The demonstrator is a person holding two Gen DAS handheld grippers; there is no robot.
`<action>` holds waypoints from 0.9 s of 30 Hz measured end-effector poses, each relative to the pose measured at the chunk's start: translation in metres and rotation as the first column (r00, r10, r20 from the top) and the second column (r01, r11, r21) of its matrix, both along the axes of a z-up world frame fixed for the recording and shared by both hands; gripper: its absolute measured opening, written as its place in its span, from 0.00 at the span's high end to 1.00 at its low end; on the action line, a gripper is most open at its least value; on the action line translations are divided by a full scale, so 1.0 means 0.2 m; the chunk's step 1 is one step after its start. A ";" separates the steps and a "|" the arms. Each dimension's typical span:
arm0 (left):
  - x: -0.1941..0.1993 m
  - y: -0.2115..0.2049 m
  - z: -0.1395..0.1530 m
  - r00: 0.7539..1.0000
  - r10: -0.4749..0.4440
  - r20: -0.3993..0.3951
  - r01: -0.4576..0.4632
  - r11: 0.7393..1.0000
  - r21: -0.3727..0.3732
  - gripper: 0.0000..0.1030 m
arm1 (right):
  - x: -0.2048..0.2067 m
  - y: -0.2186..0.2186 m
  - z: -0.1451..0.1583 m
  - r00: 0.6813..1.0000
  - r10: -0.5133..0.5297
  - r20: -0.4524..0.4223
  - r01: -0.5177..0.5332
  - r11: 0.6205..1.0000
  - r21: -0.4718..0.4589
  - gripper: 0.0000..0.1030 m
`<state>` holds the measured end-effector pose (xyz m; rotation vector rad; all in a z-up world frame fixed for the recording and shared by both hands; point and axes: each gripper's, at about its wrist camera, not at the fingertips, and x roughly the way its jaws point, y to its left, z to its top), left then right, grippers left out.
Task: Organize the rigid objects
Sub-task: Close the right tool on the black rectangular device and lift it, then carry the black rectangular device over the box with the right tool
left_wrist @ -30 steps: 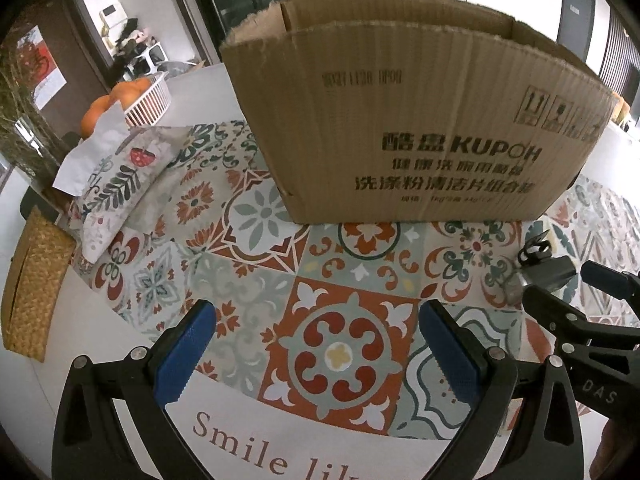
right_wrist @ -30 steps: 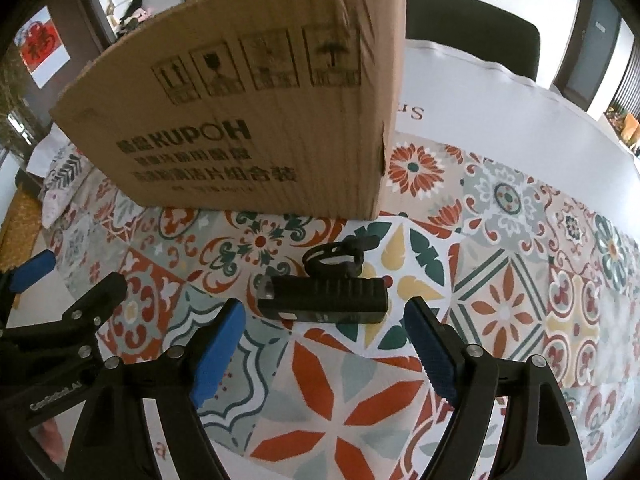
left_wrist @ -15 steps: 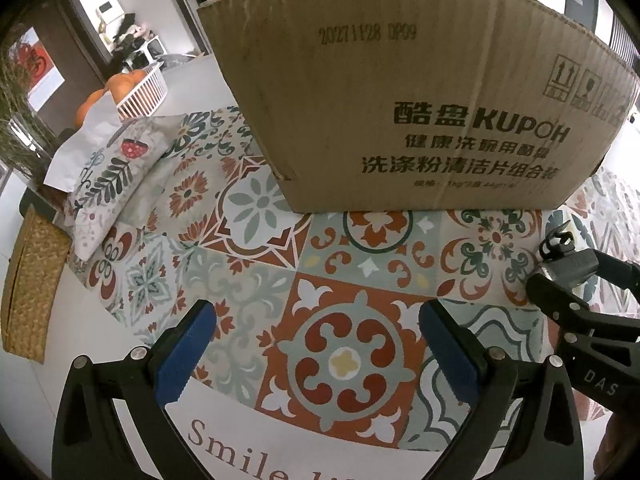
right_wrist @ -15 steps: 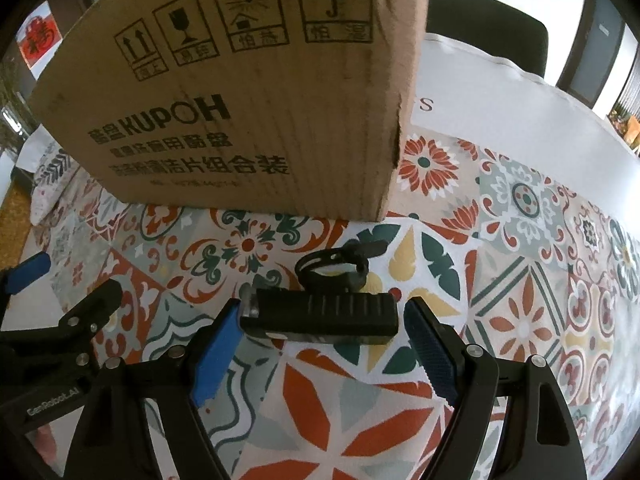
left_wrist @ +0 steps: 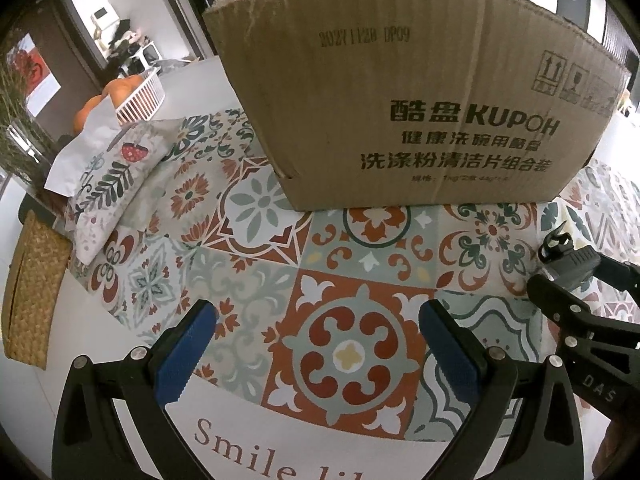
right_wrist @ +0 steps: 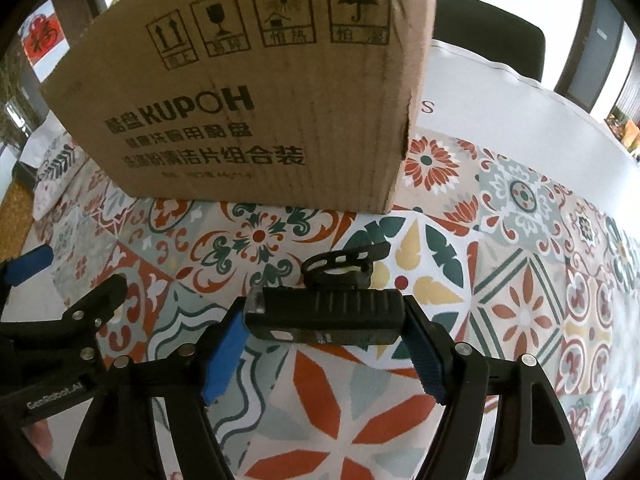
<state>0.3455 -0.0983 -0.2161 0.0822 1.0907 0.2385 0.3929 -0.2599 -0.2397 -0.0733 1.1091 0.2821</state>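
A black bike light with a strap mount lies on the patterned tablecloth, in front of a brown cardboard box. My right gripper has closed in on the light lengthwise, its blue pads touching both ends. In the left wrist view the light shows at the right edge between the right gripper's fingers. My left gripper is open and empty over the cloth, short of the box.
A floral cushion, white paper and a white basket of oranges sit at the left. A woven mat lies at the table's left edge. A dark chair stands behind the table.
My right gripper moved forward around the bike light and narrowed its fingers onto its ends. The left gripper edged closer to the box and stays open.
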 end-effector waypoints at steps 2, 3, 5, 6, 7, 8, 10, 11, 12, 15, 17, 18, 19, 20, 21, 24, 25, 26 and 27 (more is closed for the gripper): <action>-0.01 0.00 0.02 1.000 -0.004 0.008 0.004 1.000 -0.001 0.00 | -0.03 -0.01 0.02 1.000 -0.014 0.008 0.014 1.000 0.006 0.28; -0.01 0.00 0.03 1.000 -0.007 0.011 0.007 1.000 -0.002 0.00 | -0.04 0.00 0.04 1.000 -0.019 0.015 0.019 1.000 0.006 0.29; -0.02 0.01 0.05 1.000 -0.011 0.018 0.012 1.000 -0.002 0.00 | -0.06 0.01 0.06 0.999 -0.029 0.028 0.029 1.000 0.003 0.29; -0.03 0.01 0.06 1.000 -0.015 0.024 0.016 1.000 -0.004 0.00 | -0.07 0.01 0.08 0.999 -0.034 0.032 0.034 0.999 0.004 0.29; -0.03 0.01 0.07 0.999 -0.017 0.028 0.017 1.000 -0.003 0.00 | -0.08 0.01 0.10 0.999 -0.039 0.037 0.039 0.999 0.006 0.29; -0.04 0.02 0.08 0.999 -0.020 0.034 0.020 1.000 -0.003 0.00 | -0.09 0.02 0.11 0.998 -0.046 0.043 0.045 0.999 0.005 0.29; -0.05 0.02 0.11 0.999 -0.028 0.045 0.028 1.000 -0.003 0.00 | -0.10 0.02 0.13 0.997 -0.053 0.048 0.052 0.999 0.009 0.29; -0.05 0.03 0.12 0.998 -0.030 0.051 0.030 1.000 -0.001 0.00 | -0.11 0.03 0.15 0.997 -0.057 0.051 0.057 0.998 0.011 0.29; -0.06 0.03 0.13 0.998 -0.033 0.056 0.033 0.999 -0.001 0.00 | -0.12 0.03 0.16 0.997 -0.061 0.054 0.060 0.998 0.012 0.29; -0.07 0.05 0.17 0.997 -0.042 0.071 0.043 0.999 -0.002 0.00 | -0.12 0.02 0.19 0.995 -0.070 0.065 0.070 0.997 0.014 0.29; -0.08 0.06 0.19 0.995 -0.049 0.082 0.050 0.999 -0.001 0.00 | -0.13 0.03 0.22 0.994 -0.077 0.074 0.076 0.997 0.013 0.29; -0.09 0.07 0.20 0.995 -0.052 0.088 0.052 0.999 0.001 0.00 | -0.14 0.04 0.24 0.993 -0.083 0.081 0.082 0.997 0.011 0.29; -0.09 0.08 0.21 0.994 -0.055 0.093 0.055 0.998 0.001 0.00 | -0.13 0.04 0.25 0.993 -0.085 0.085 0.085 0.996 0.009 0.29; -0.10 0.09 0.23 0.993 -0.059 0.100 0.059 0.998 0.002 0.00 | -0.14 0.05 0.27 0.992 -0.091 0.093 0.091 0.996 0.004 0.29; -0.10 0.10 0.24 0.993 -0.062 0.105 0.062 0.998 0.004 0.00 | -0.15 0.06 0.29 0.990 -0.096 0.101 0.096 0.995 0.001 0.29; -0.12 0.13 0.28 0.990 -0.068 0.124 0.068 0.998 0.004 0.00 | -0.17 0.10 0.32 0.987 -0.106 0.118 0.107 0.994 0.001 0.29; -0.12 0.14 0.29 0.989 -0.072 0.129 0.072 0.997 0.003 0.00 | -0.18 0.11 0.34 0.986 -0.111 0.124 0.112 0.994 0.000 0.29; -0.13 0.15 0.31 0.988 -0.076 0.135 0.076 0.997 0.003 0.00 | -0.19 0.12 0.36 0.984 -0.116 0.131 0.117 0.993 0.002 0.29; -0.13 0.16 0.32 0.987 -0.079 0.140 0.080 0.997 0.004 0.00 | -0.20 0.13 0.37 0.983 -0.120 0.137 0.121 0.993 0.002 0.29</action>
